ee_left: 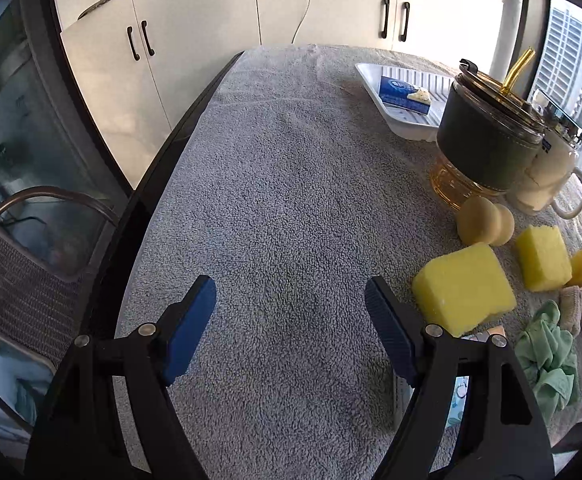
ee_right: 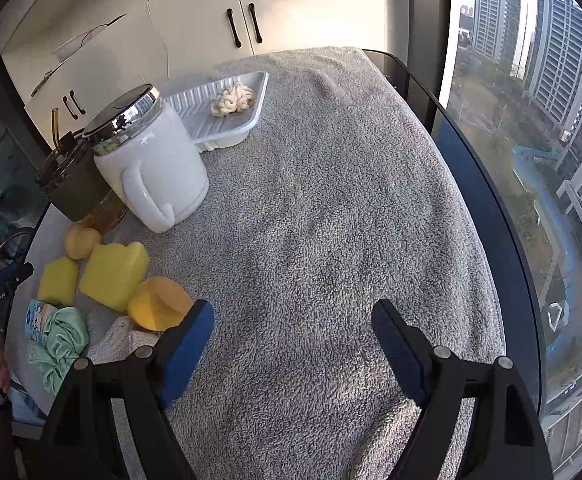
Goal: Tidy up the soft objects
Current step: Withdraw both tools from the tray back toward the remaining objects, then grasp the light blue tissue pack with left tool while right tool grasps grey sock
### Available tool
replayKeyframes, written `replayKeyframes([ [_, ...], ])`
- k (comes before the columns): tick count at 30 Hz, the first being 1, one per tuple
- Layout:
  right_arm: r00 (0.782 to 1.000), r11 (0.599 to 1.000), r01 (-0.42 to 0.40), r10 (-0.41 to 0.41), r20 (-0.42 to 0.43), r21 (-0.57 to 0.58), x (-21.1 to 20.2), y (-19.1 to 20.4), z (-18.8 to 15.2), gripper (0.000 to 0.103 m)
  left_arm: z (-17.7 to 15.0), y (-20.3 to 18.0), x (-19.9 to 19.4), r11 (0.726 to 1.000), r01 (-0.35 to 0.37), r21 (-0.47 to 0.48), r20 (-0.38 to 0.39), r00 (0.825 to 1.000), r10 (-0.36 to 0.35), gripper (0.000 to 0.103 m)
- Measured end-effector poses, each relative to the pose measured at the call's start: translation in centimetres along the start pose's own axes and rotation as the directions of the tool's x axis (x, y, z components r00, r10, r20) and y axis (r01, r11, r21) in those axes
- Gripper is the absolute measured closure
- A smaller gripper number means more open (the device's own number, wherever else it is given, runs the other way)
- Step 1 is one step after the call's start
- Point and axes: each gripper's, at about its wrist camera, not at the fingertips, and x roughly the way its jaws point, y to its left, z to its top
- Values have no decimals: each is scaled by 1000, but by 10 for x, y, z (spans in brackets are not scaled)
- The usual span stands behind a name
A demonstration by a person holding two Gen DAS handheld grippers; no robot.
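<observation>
Sponges [ee_left: 465, 290] lie yellow on the grey towel [ee_left: 283, 184], beside a green cloth [ee_left: 547, 360] and near a white mug [ee_right: 151, 168]. Far off sits a white tray [ee_right: 227, 120]. Left gripper [ee_left: 291, 328] and right gripper [ee_right: 293, 344] are both spread, empty, over bare towel.

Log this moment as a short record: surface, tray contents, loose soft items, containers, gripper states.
surface: grey towel spread over the table
tray: white tray holding a cream knotted rope; the left wrist view also shows a blue packet in it
loose soft items: two yellow sponges, green cloth, orange sponge
containers: white mug, dark tumbler with straw
left gripper: open, holding nothing
right gripper: open, holding nothing
</observation>
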Motion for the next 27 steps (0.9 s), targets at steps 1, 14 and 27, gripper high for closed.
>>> replayKeyframes([
  [1,1000,1000,-8,8,-1,-3,-2,3,-5,20,-4,-2,-4,1000,0,5,2,1000,0,27],
  [14,1000,992,-2,4,13,-124,-13,59,-51,20,-26,-59,-24,990,130,45,-67,990,-127,27],
  [27,998,984,-57,55,-17,-170,14,90,-54,20,-30,-81,2,988,153,28,-154,977,-147,27],
])
